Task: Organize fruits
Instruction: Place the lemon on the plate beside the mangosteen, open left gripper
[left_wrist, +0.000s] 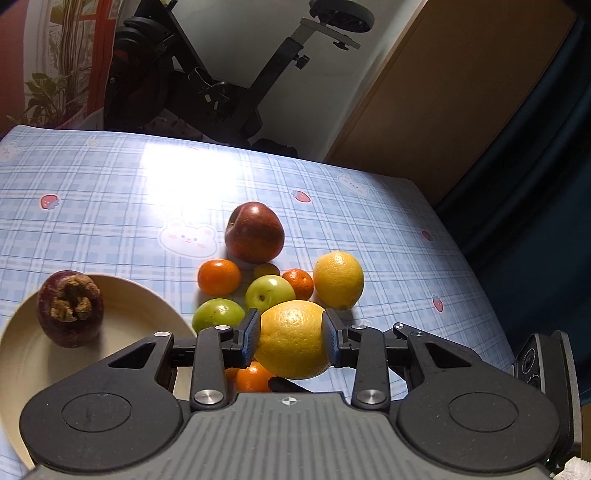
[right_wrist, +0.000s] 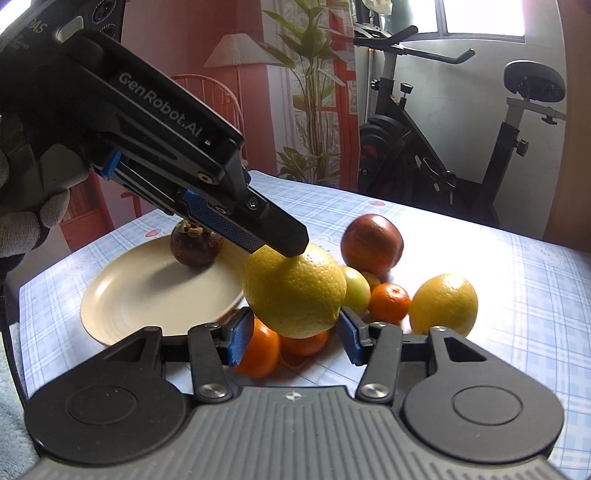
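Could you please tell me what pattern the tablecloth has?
The tablecloth is a pale blue plaid printed with white bunnies and red strawberries, clearest in the left wrist view.

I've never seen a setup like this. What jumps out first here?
A big yellow orange clamped in the left gripper, held above the fruit pile. Left of it, a cream plate holds one dark mangosteen. Behind the pile sits a red apple.

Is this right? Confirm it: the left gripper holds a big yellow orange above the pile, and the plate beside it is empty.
Not quite. The plate is not empty: a dark purple mangosteen sits on it, as the left wrist view shows. The left gripper does hold the big yellow orange.
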